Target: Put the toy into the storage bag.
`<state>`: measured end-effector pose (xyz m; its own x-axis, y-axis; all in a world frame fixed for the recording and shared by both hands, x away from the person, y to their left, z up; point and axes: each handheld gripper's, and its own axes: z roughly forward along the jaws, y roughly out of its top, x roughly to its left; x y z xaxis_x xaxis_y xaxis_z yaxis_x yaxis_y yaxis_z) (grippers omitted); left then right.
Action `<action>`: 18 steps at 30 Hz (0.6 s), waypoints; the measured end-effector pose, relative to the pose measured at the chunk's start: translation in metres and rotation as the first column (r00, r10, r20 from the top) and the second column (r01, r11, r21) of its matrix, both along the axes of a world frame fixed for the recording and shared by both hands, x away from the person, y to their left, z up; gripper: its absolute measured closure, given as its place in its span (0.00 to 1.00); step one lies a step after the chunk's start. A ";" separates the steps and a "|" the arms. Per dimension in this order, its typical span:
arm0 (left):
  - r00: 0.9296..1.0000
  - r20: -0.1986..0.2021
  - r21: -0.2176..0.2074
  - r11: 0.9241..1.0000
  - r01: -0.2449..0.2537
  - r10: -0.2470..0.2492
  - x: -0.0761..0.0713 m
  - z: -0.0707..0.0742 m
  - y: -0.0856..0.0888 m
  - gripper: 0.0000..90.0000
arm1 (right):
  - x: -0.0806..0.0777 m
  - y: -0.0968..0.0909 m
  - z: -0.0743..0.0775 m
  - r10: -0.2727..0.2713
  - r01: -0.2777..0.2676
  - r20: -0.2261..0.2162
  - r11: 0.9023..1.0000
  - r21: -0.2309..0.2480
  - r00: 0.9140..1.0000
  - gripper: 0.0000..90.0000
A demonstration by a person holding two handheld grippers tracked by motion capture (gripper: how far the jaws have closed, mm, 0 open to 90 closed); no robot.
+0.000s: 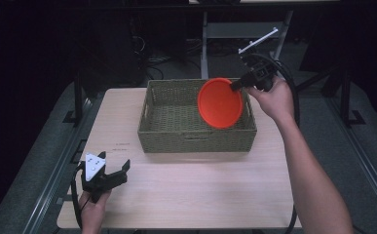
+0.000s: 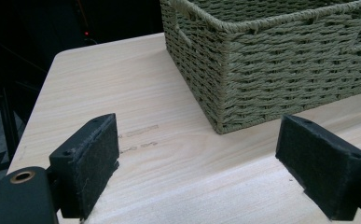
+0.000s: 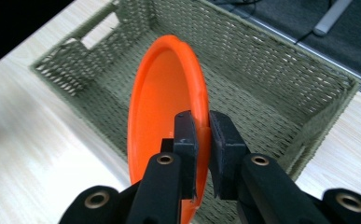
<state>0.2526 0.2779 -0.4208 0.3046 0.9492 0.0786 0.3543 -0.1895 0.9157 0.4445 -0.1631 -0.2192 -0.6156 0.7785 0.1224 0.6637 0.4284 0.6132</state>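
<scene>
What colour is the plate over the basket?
Bright orange plate, best in the right gripper view.

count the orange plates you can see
1: the orange plate is held on edge by the right gripper above the woven basket. None lies in the basket's visible interior.

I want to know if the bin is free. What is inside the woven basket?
The rectangular olive-green woven basket shows bare woven floor. The round orange plastic plate, clamped on edge by the right claw, hangs over it and hides part of the floor.
</scene>
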 end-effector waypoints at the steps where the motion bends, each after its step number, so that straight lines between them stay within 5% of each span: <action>1: 1.000 -0.001 0.001 1.000 0.001 -0.001 0.000 0.000 0.000 0.14 | 0.002 0.000 -0.002 -0.007 0.007 -0.001 1.000 -0.006 1.000 0.91; 18: 1.000 -0.003 0.004 1.000 0.006 -0.006 0.000 0.000 0.000 0.14 | 0.023 0.003 -0.027 -0.064 0.063 -0.031 0.998 -0.016 0.997 0.91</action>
